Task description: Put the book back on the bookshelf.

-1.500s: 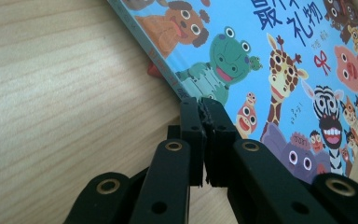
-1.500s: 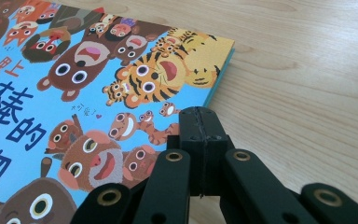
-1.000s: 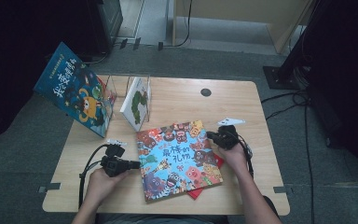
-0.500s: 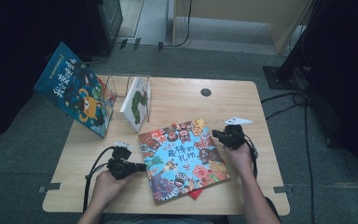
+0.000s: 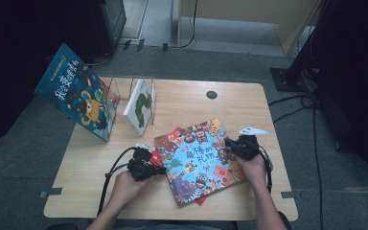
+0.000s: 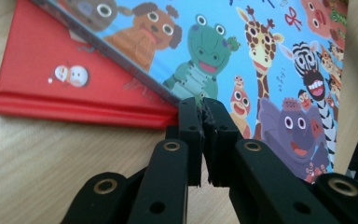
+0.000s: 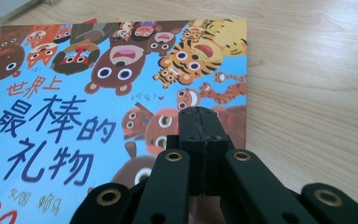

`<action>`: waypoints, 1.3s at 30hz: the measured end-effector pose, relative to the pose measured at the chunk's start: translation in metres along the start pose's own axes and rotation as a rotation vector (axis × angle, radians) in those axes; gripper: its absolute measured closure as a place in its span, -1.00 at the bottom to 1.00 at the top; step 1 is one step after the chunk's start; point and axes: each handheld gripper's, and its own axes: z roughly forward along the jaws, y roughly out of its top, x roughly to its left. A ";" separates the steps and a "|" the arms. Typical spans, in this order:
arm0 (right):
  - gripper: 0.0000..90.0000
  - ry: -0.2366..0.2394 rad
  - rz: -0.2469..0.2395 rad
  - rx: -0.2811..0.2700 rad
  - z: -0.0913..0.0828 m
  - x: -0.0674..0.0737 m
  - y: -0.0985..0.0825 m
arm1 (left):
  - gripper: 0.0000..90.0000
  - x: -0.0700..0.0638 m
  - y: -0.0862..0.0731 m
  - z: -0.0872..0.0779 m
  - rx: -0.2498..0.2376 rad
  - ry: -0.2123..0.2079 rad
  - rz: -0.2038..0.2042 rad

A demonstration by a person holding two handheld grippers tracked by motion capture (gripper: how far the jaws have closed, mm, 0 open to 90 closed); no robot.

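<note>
The blue picture book [image 5: 199,160] lies skewed on the table [image 5: 187,103], toward its five o'clock quarter, resting on a red book [image 6: 70,88] whose corner and spine stick out from under it at the nine o'clock side. The left gripper [image 5: 159,169] meets the blue book's edge at nine o'clock; in the left gripper view its jaws stand all but together, with only a thin slit between the pads, their tips at the cover's edge, and it is hard to tell whether they pinch that edge or merely touch it. The right gripper [image 5: 229,144] sits at the book's three o'clock edge with its jaws pressed fully together, resting on the cover rather than gripping it. The likely trouble, as I judge it: with closed tips only nudging from both sides, the glossy blue book could slide or spin off the red one, or drag the red book along toward the table's six o'clock edge. The red book's cover is mostly hidden beneath the blue one. At ten o'clock a large book [image 5: 76,98] leans off the table's corner beside a small upright book [image 5: 140,105] in a clear stand, its details too small to read.
</note>
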 end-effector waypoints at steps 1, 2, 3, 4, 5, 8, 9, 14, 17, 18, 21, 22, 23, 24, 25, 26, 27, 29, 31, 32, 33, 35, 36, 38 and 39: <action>1.00 0.000 0.004 -0.004 -0.002 -0.001 -0.002 | 0.94 0.002 0.002 -0.001 0.002 0.004 0.006; 1.00 0.000 0.010 -0.003 -0.005 -0.001 -0.004 | 0.94 0.004 0.004 -0.002 0.002 0.005 0.003; 1.00 -0.003 0.010 -0.004 -0.007 -0.001 -0.007 | 0.94 0.006 0.006 -0.004 -0.002 0.007 0.002; 1.00 -0.006 0.010 -0.003 -0.009 -0.001 -0.009 | 0.94 0.008 0.009 -0.006 -0.004 0.007 0.004; 1.00 -0.008 0.012 -0.002 -0.011 -0.001 -0.011 | 0.94 0.010 0.011 -0.007 -0.011 0.008 0.003; 1.00 -0.012 0.014 0.001 -0.017 -0.001 -0.018 | 0.92 0.016 0.018 -0.012 -0.024 0.014 0.009; 1.00 -0.017 0.017 0.006 -0.019 -0.001 -0.021 | 0.92 0.018 0.021 -0.014 -0.028 0.018 0.006; 1.00 -0.034 0.024 0.006 -0.030 0.000 -0.031 | 0.90 0.032 0.032 -0.021 -0.047 0.024 -0.006; 1.00 -0.044 0.022 0.006 -0.037 0.003 -0.038 | 0.84 0.038 0.038 -0.022 -0.040 0.044 -0.003; 1.00 -0.047 0.020 0.008 -0.040 0.004 -0.040 | 0.82 0.039 0.040 -0.021 -0.040 0.044 -0.007; 1.00 -0.062 0.018 0.010 -0.047 0.008 -0.047 | 0.77 0.042 0.044 -0.022 -0.041 0.034 -0.001; 1.00 -0.061 0.023 0.007 -0.049 0.008 -0.049 | 0.75 0.042 0.045 -0.022 -0.040 0.035 0.004; 1.00 -0.062 0.029 0.006 -0.052 0.009 -0.052 | 0.70 0.042 0.047 -0.022 -0.035 0.030 0.005; 1.00 -0.064 0.030 0.003 -0.054 0.009 -0.054 | 0.62 0.043 0.049 -0.021 -0.033 0.021 -0.002; 1.00 -0.064 0.035 -0.001 -0.057 0.009 -0.057 | 0.52 0.042 0.050 -0.021 -0.031 0.026 0.001; 1.00 -0.062 0.039 -0.001 -0.059 0.010 -0.059 | 0.48 0.042 0.051 -0.021 -0.034 0.029 0.006; 1.00 -0.064 0.040 -0.002 -0.062 0.010 -0.061 | 0.44 0.041 0.051 -0.021 -0.035 0.026 0.011; 1.00 -0.066 0.045 -0.002 -0.066 0.011 -0.065 | 0.34 0.042 0.053 -0.021 -0.038 0.019 0.012; 1.00 -0.070 0.048 0.003 -0.071 0.012 -0.069 | 0.25 0.042 0.054 -0.020 -0.039 0.017 0.014; 1.00 -0.076 0.048 0.004 -0.074 0.012 -0.071 | 0.25 0.043 0.055 -0.020 -0.038 0.016 0.013; 1.00 -0.078 0.046 0.005 -0.076 0.013 -0.073 | 0.23 0.043 0.055 -0.020 -0.037 0.013 0.012; 1.00 -0.092 0.040 0.005 -0.081 0.015 -0.078 | 0.20 0.044 0.056 -0.020 -0.037 0.010 0.011; 1.00 -0.091 0.047 0.007 -0.084 0.015 -0.080 | 0.19 0.045 0.057 -0.020 -0.034 0.009 0.012; 1.00 -0.089 0.047 0.010 -0.088 0.017 -0.083 | 0.19 0.046 0.057 -0.019 -0.038 0.011 0.008; 1.00 -0.089 0.048 0.010 -0.090 0.017 -0.085 | 0.18 0.046 0.057 -0.019 -0.038 0.012 0.008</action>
